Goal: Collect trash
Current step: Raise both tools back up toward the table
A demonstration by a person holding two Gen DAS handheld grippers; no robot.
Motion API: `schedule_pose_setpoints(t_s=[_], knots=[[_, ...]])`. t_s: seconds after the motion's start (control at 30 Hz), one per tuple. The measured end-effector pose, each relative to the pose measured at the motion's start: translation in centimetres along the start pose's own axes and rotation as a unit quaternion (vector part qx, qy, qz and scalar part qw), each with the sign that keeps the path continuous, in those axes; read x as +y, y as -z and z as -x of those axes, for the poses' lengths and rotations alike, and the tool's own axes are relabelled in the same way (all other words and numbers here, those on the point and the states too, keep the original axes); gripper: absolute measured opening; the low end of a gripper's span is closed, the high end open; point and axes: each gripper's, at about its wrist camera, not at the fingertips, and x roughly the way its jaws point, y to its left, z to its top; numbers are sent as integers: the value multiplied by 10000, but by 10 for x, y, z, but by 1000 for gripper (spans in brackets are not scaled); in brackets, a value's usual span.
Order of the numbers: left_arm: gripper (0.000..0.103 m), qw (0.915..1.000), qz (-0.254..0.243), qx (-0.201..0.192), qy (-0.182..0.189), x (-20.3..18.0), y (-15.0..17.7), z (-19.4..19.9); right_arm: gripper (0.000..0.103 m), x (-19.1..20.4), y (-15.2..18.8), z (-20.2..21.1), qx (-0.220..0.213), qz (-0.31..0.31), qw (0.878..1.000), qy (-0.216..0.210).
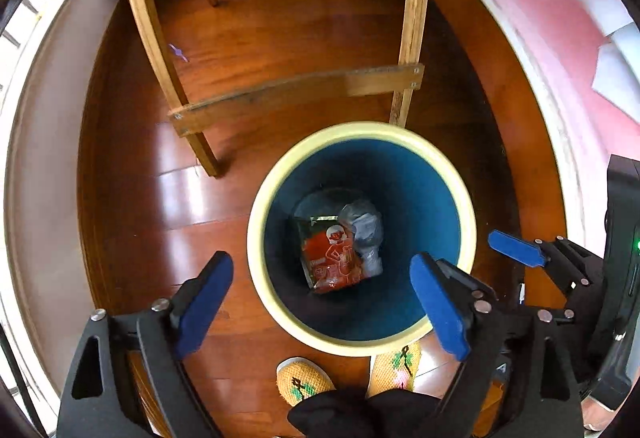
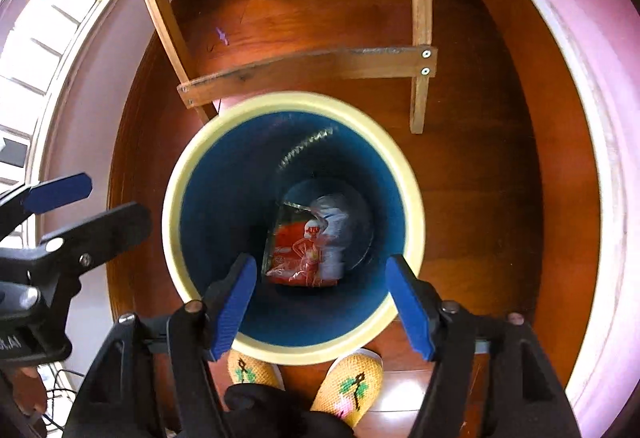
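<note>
A round bin with a cream rim [image 1: 256,238] and a dark blue inside stands on the wooden floor. At its bottom lie a red snack wrapper [image 1: 332,262] and a crumpled grey plastic piece [image 1: 364,234]. My left gripper [image 1: 320,302] points straight down over the bin's near edge, open, with nothing between its blue pads. My right gripper [image 2: 322,298] hangs over the same bin rim [image 2: 172,222], open and empty. It looks down on the wrapper [image 2: 298,254] and the grey plastic [image 2: 334,234]. A silvery zigzag strip [image 2: 308,150] shows on the far inner wall.
A wooden chair's legs and crossbar [image 1: 296,90] stand just behind the bin. A person's feet in yellow knitted slippers [image 2: 348,382] are at its near side. A small purple scrap [image 1: 178,52] lies on the floor under the chair. Pink walls [image 1: 560,18] curve round both sides.
</note>
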Motion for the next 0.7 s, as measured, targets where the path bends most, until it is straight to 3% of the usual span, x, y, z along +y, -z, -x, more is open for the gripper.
schedule_pose_setpoints(t_s=[0.3, 0.7], knots=[[91, 9997, 28, -207, 123, -6, 10, 101, 68, 7, 2, 102, -251, -417, 9988, -46], [91, 9967, -96, -781, 203, -4, 13, 290, 68, 46, 3, 272, -524, -375, 9979, 83]])
